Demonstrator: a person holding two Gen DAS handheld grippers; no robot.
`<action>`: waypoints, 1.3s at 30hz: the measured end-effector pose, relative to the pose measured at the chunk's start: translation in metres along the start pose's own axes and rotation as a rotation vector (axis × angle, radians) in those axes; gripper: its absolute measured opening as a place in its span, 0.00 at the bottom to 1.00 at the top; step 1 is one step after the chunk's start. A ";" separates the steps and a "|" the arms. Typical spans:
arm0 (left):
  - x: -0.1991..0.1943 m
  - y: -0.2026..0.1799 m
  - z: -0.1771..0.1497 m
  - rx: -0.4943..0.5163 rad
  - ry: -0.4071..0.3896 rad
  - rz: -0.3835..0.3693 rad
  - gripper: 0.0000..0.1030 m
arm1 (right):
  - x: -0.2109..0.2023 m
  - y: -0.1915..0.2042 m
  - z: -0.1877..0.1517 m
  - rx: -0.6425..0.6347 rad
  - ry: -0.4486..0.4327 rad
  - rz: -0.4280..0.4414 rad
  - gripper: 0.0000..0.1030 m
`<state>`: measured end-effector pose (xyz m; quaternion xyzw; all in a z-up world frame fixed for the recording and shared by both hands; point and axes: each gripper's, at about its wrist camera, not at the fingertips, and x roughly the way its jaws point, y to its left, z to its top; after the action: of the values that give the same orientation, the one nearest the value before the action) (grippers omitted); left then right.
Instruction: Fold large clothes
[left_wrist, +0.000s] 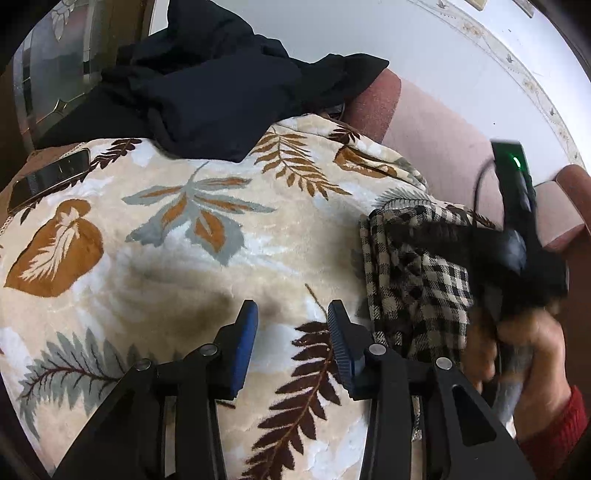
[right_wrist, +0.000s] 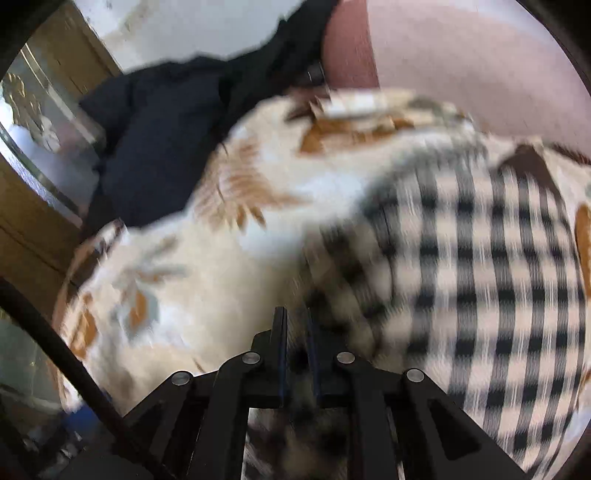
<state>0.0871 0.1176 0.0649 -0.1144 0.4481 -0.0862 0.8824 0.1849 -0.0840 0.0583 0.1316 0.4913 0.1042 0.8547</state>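
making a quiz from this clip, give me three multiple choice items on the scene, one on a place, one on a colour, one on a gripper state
1. Where does the phone lie?
A. at the blanket's left edge
B. on the checked cloth
C. on the dark garment

2. What colours is the checked cloth?
A. red and white
B. black and cream
C. blue and yellow

3. How does the left gripper stand?
A. shut on the checked cloth
B. shut on the blanket
C. open, holding nothing

Answers:
1 A, the phone rests by the left edge of the leaf-print blanket, apart from both garments.
2 B, its checks are black on cream in both views.
3 C, its blue pads stand apart with only blanket showing between them, while the right gripper is closed on the checked cloth.
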 end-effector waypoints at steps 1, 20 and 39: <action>0.001 0.000 0.001 0.000 0.000 0.000 0.37 | 0.009 -0.002 0.008 0.022 0.004 -0.010 0.13; -0.011 -0.018 -0.007 0.078 -0.062 0.060 0.37 | -0.123 -0.057 -0.101 -0.007 -0.140 -0.155 0.25; -0.118 -0.111 -0.096 0.232 -0.522 0.277 0.87 | -0.207 -0.108 -0.228 0.012 -0.307 -0.316 0.52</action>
<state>-0.0651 0.0295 0.1315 0.0310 0.2050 0.0164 0.9781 -0.1104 -0.2215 0.0811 0.0726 0.3707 -0.0550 0.9243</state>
